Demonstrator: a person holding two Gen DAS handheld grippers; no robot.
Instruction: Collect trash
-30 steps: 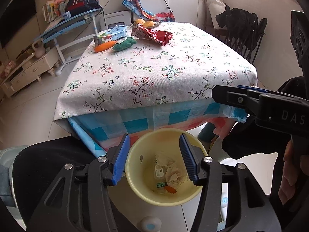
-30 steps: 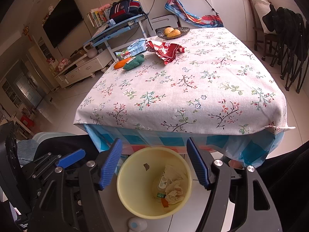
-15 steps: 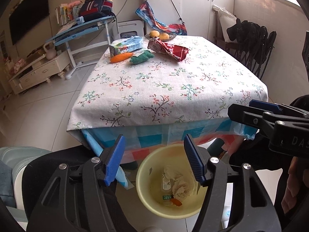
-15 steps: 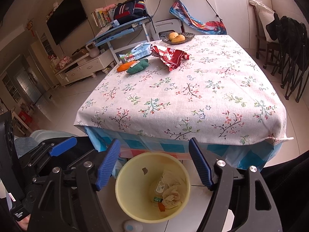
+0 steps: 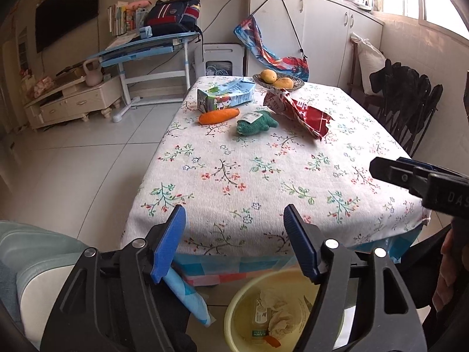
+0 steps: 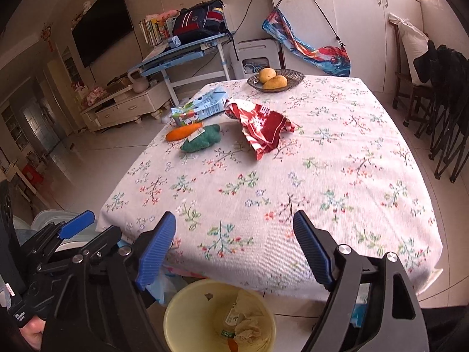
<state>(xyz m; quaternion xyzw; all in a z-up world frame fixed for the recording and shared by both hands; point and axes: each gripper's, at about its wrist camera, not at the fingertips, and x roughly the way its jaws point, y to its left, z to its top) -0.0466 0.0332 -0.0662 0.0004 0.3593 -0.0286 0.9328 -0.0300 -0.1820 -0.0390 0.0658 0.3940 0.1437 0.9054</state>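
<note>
Left wrist view shows my left tongs (image 5: 234,234) and right tongs (image 6: 234,243), jaws just widened and empty, raised from the bin (image 5: 234,316) toward the wrapper (image 5: 304,111) far across the counter (image 5: 263,176).

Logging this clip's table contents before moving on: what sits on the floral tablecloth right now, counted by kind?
Drink carton: 1
Red snack wrapper: 1
Orange carrot toy: 1
Green plush toy: 1
Fruit bowl: 1
Yellow fruits in the bowl: 2
Total: 7
</note>
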